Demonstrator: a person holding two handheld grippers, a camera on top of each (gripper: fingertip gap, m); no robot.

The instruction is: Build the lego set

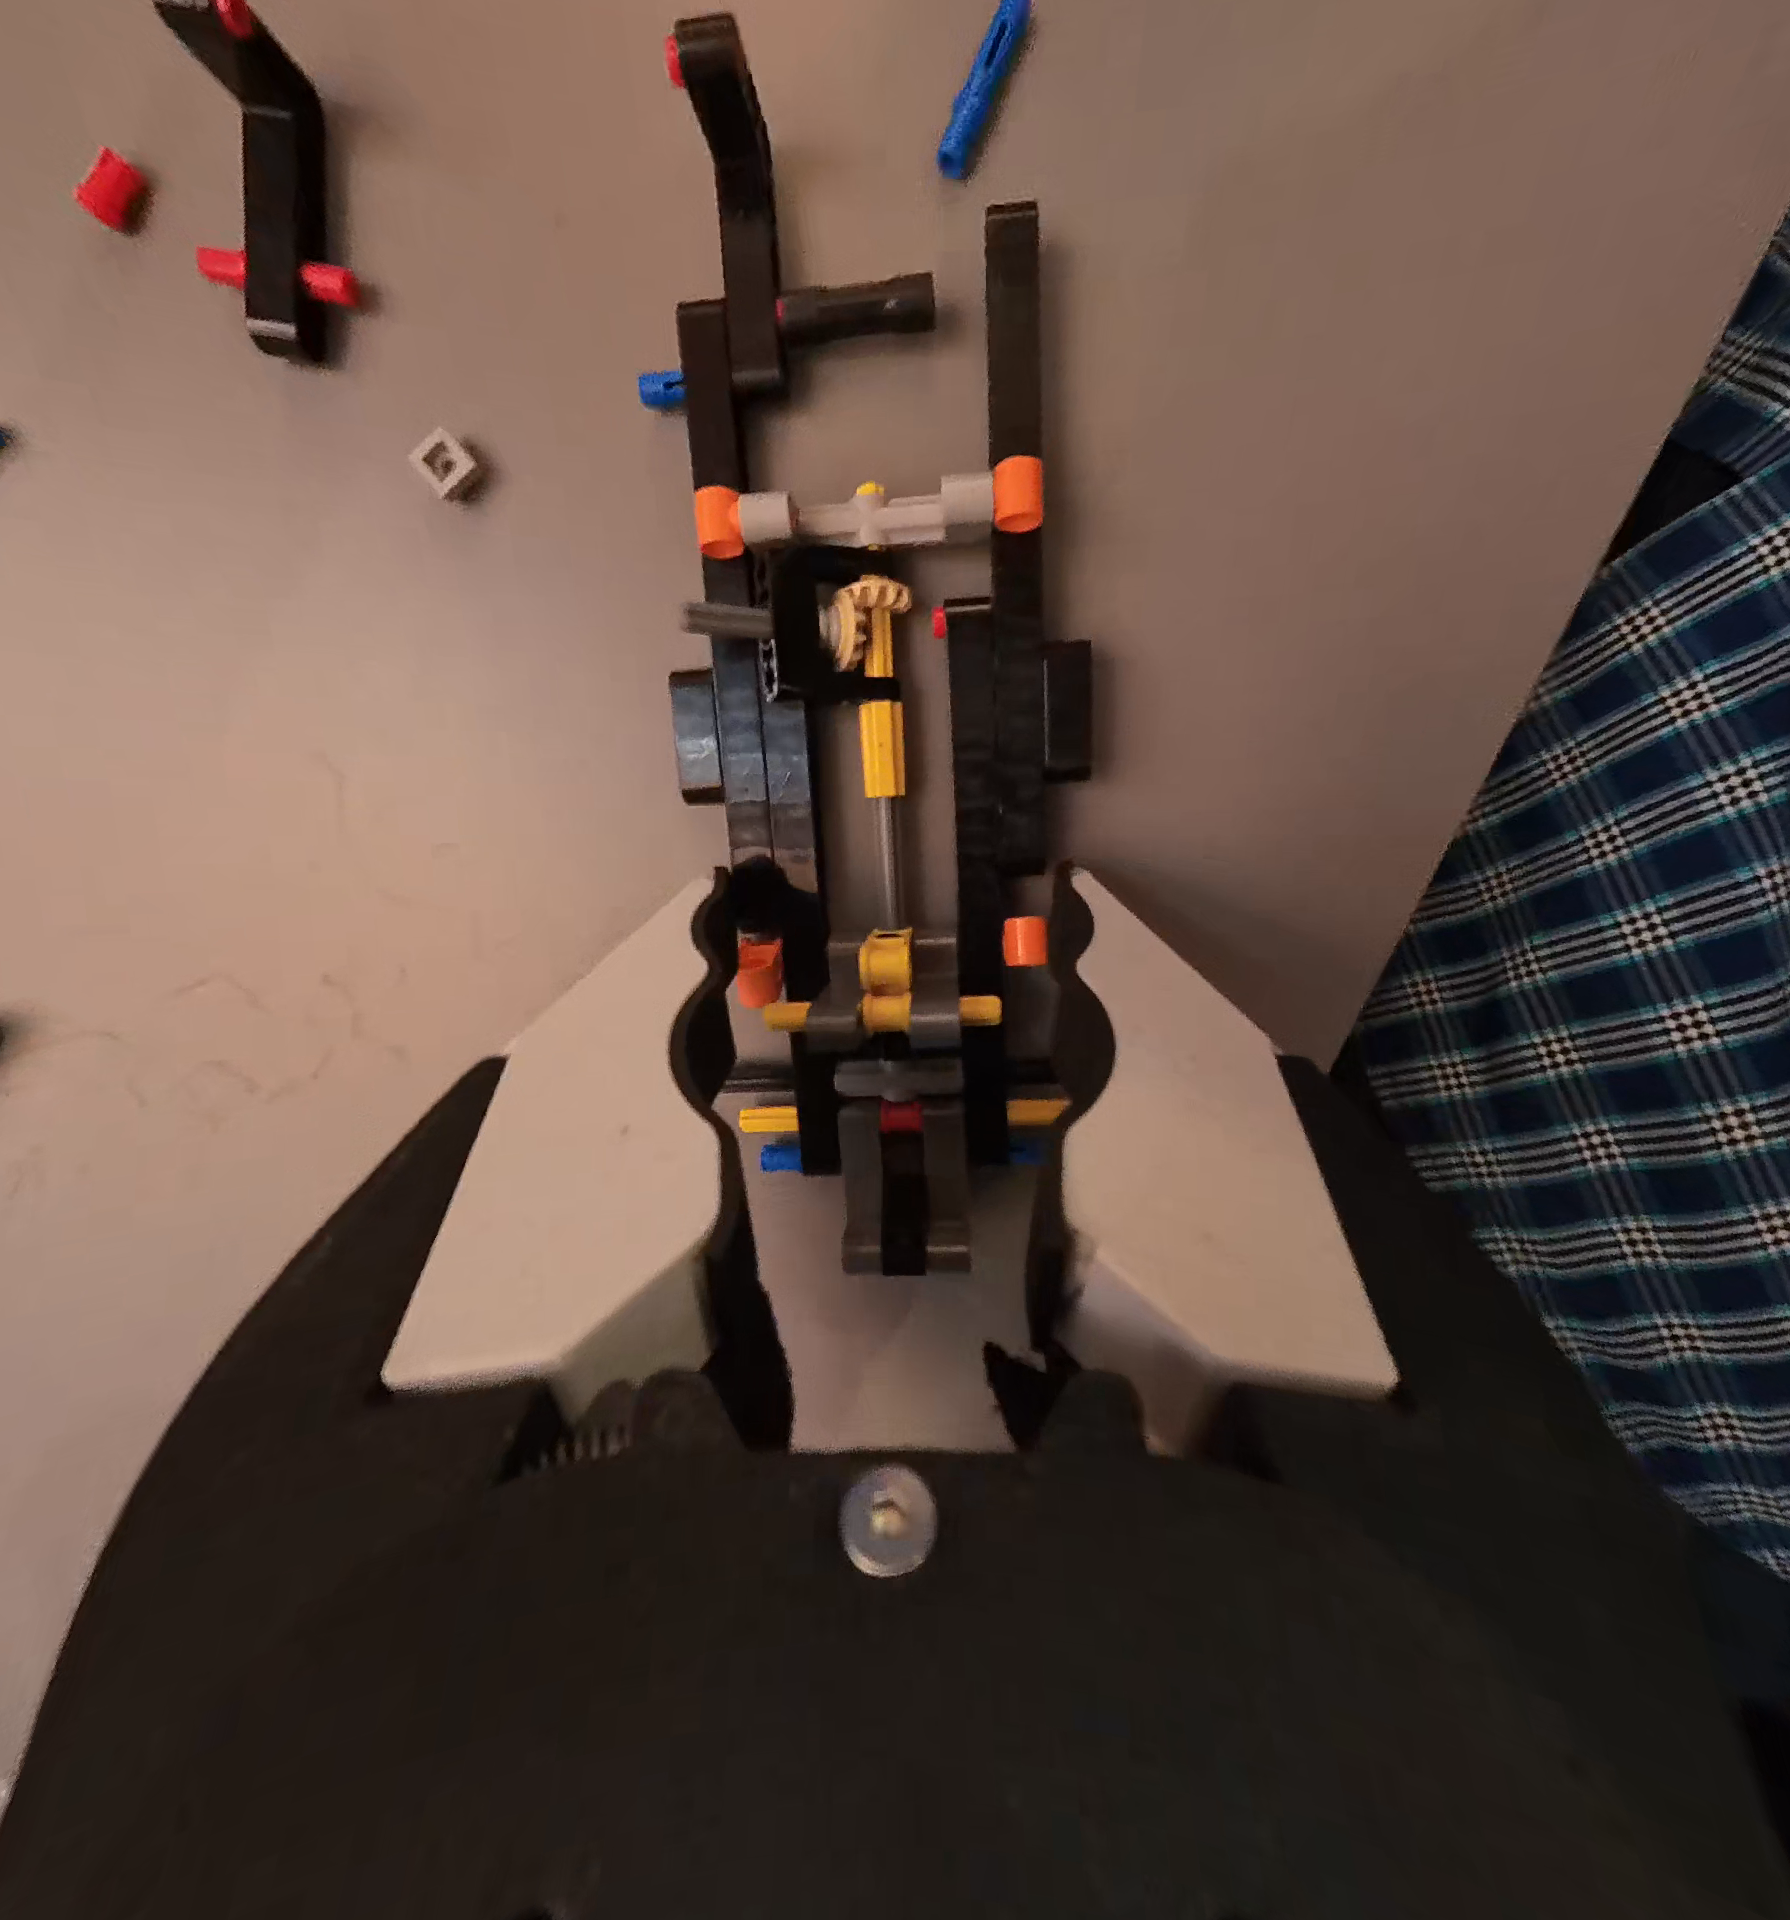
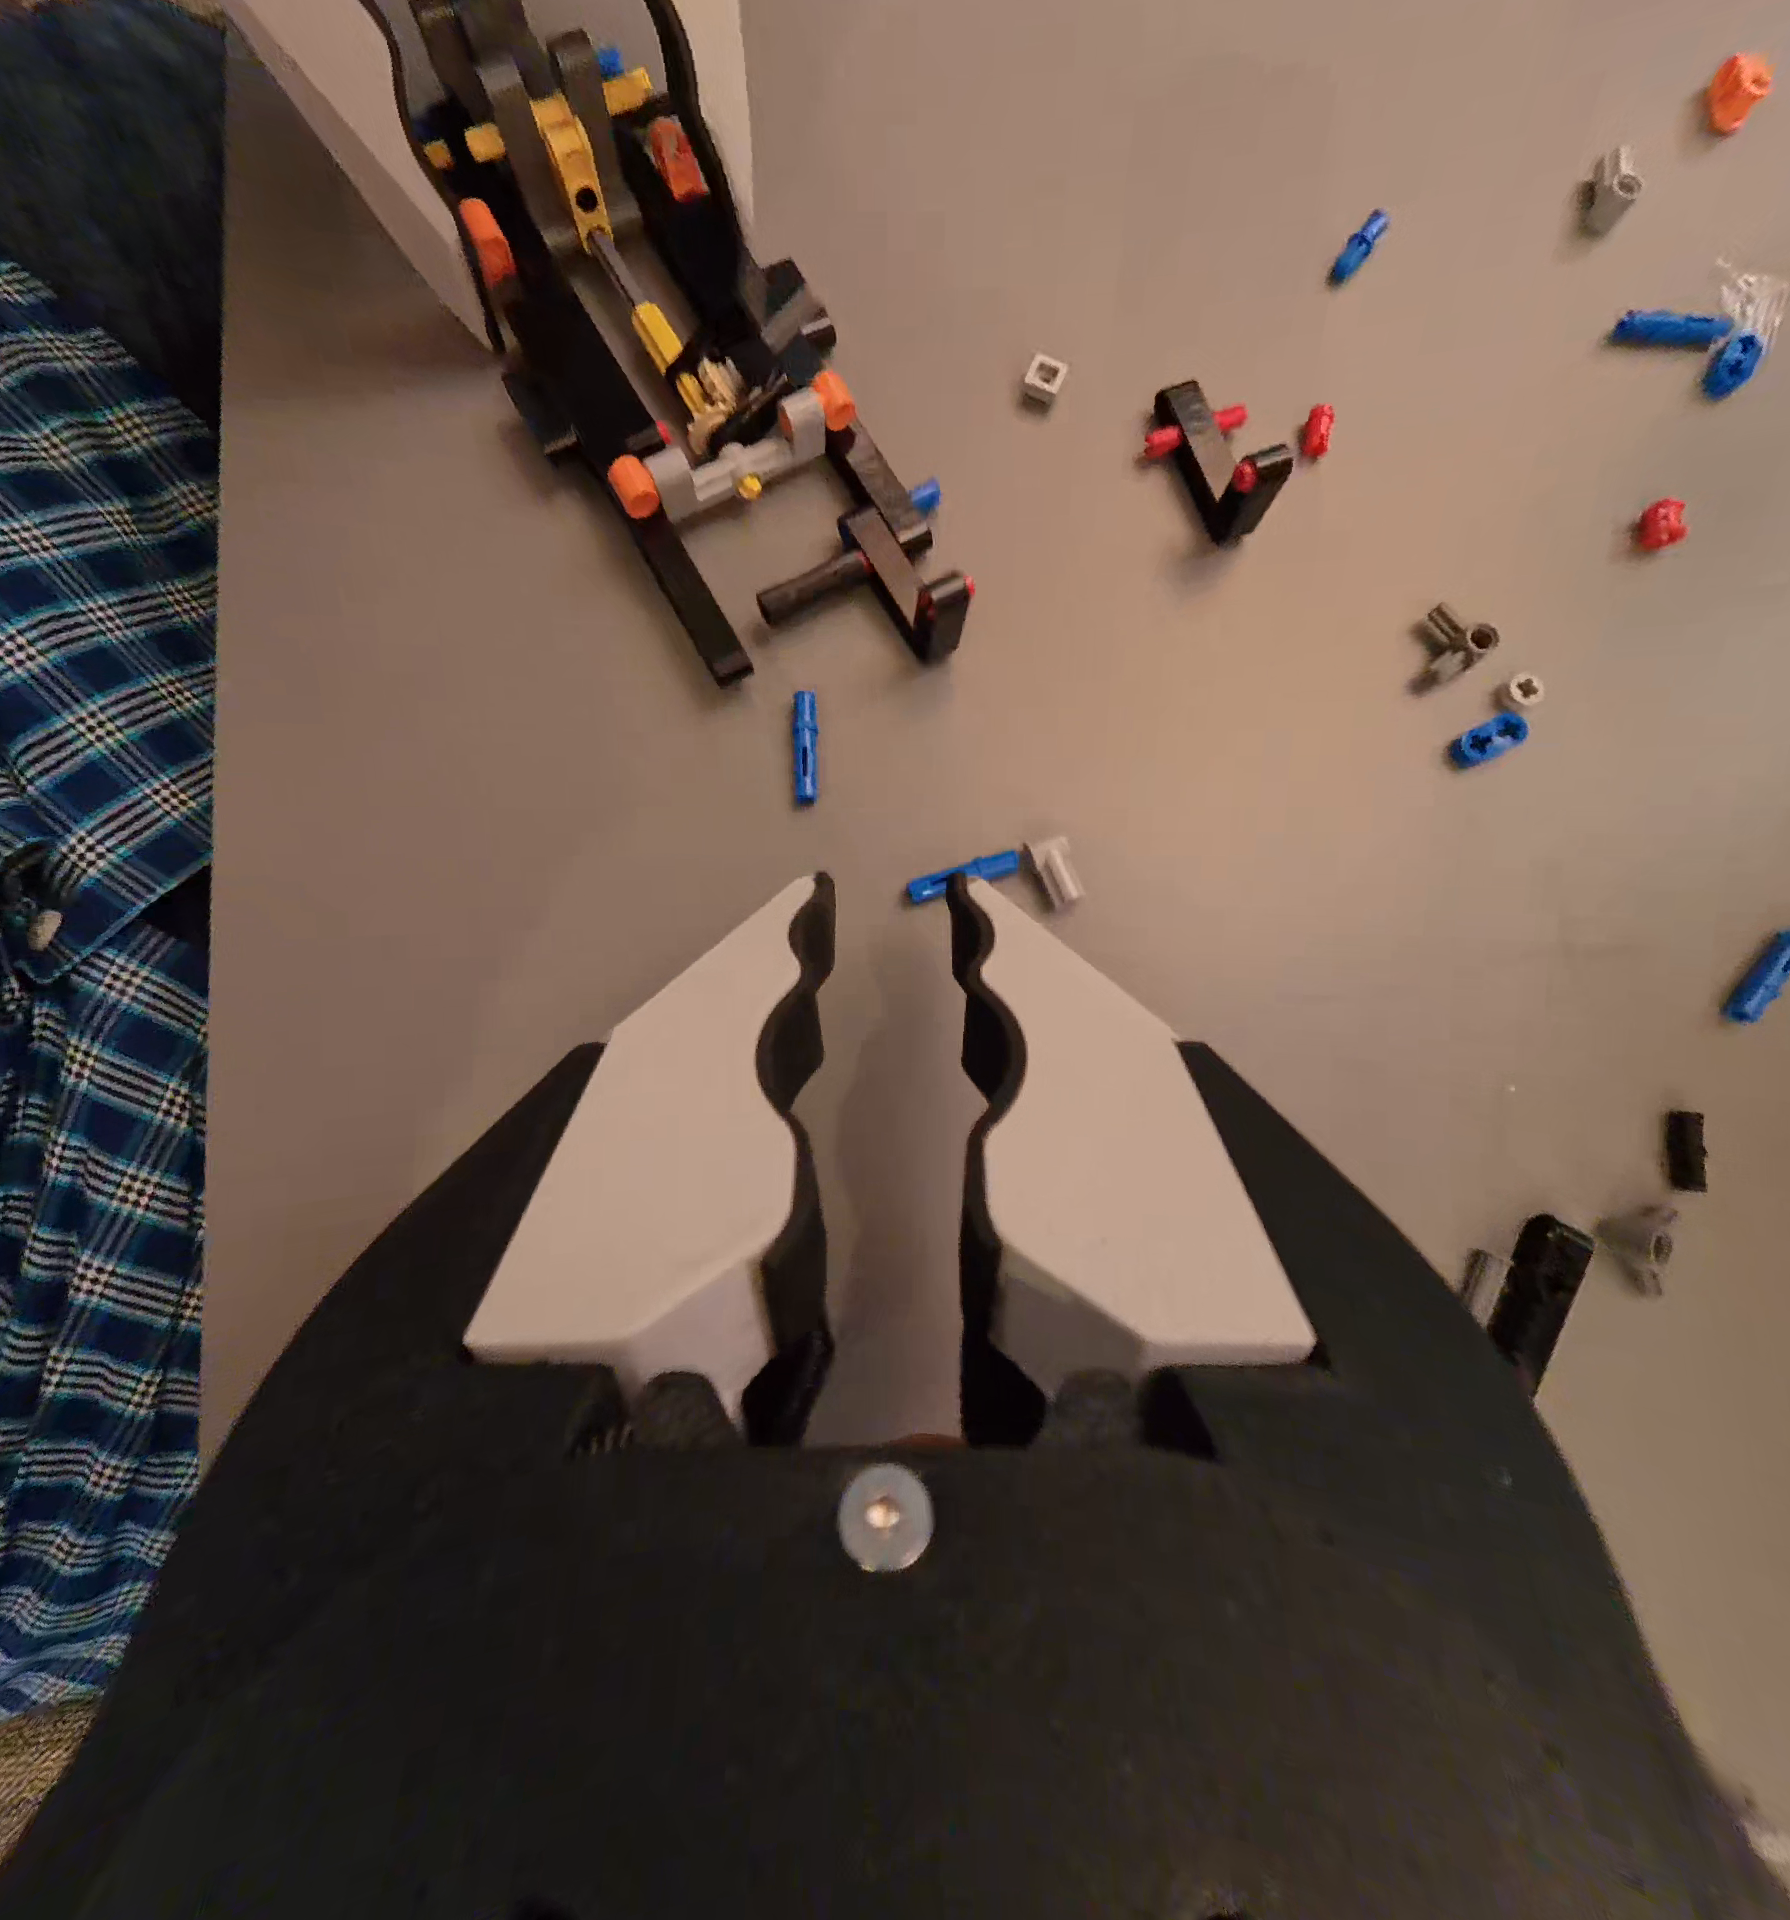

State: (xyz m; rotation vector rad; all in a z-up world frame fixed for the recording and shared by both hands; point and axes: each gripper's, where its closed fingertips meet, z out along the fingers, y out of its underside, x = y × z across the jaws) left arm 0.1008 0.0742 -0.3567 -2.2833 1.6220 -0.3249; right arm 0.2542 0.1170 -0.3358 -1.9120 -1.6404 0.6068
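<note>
2 tongs: left gripper point(image 1: 886, 997) clamps the chassis point(image 1: 870, 665); right gripper point(image 2: 891, 894), slightly parted and empty, should straddle the blue pin point(image 2: 964, 873) squarely (avoid nudging it).

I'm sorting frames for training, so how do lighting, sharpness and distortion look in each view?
Left wrist view: warm dim light, fisheye bending at the edges, the lego assembly slightly soft, soft shadows beside the loose parts. Right wrist view: same warm cast, the blue pin fairly sharp, parts toward the right edge softer.
</note>
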